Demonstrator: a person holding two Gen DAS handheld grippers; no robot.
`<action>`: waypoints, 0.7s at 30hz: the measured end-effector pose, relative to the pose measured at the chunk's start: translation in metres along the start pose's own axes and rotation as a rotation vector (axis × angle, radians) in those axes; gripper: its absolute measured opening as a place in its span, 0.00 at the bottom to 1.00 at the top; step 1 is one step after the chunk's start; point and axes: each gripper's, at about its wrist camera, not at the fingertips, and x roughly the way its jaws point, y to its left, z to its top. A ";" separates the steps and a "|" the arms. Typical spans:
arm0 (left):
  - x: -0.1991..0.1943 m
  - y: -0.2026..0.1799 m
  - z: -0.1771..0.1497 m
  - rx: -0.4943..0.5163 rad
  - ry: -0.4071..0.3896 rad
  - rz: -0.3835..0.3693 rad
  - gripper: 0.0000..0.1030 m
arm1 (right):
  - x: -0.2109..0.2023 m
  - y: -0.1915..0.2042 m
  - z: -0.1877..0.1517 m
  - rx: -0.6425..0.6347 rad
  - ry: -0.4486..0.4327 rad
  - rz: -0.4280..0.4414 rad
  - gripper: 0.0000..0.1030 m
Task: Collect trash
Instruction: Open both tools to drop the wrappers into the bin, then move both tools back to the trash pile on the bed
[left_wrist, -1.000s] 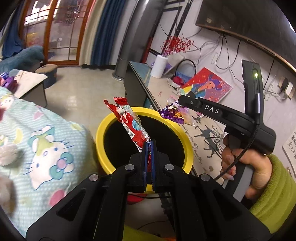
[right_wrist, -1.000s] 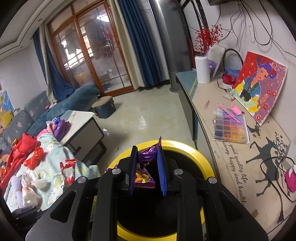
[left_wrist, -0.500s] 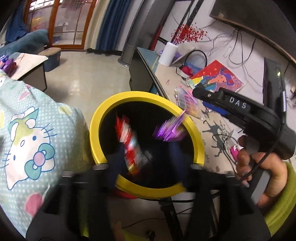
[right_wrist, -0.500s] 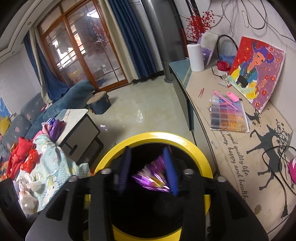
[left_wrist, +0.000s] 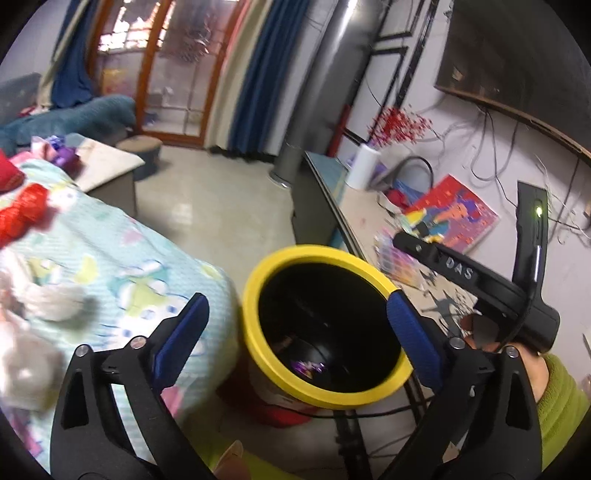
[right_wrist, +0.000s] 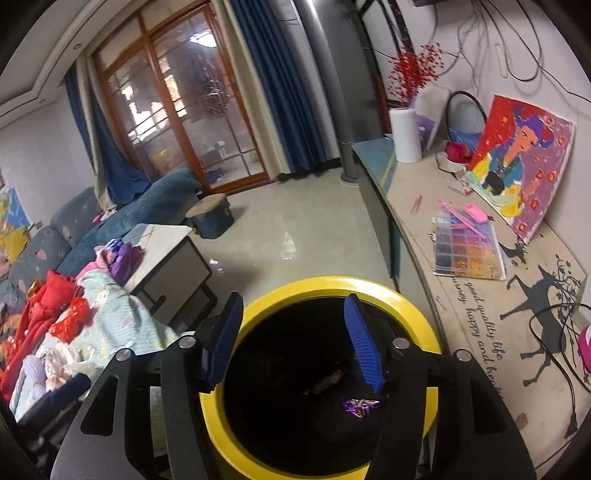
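The left hand-held gripper (left_wrist: 295, 332) is opening wide above the yellow-rimmed bin (left_wrist: 258, 295), with nothing between its jaws. The right hand-held gripper (right_wrist: 293, 339) is opening too, also empty. A purple wrapper (right_wrist: 360, 405) lies at the bin's bottom, and beyond stands the bench (right_wrist: 413, 206).

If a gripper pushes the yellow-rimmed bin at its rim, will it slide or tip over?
The bin looks tall and nearly empty, with only a purple wrapper and a little other trash showing at its bottom, so it is probably light. A push at the rim would likely tip it. A bedcover close beside it might stop it.
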 end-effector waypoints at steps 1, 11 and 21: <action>-0.004 0.002 0.001 -0.004 -0.010 0.012 0.89 | -0.003 0.004 0.000 -0.007 -0.006 0.007 0.56; -0.047 0.029 0.007 -0.036 -0.114 0.143 0.89 | -0.028 0.038 0.004 -0.055 -0.059 0.083 0.58; -0.089 0.059 0.011 -0.116 -0.204 0.240 0.89 | -0.054 0.084 -0.005 -0.153 -0.100 0.169 0.64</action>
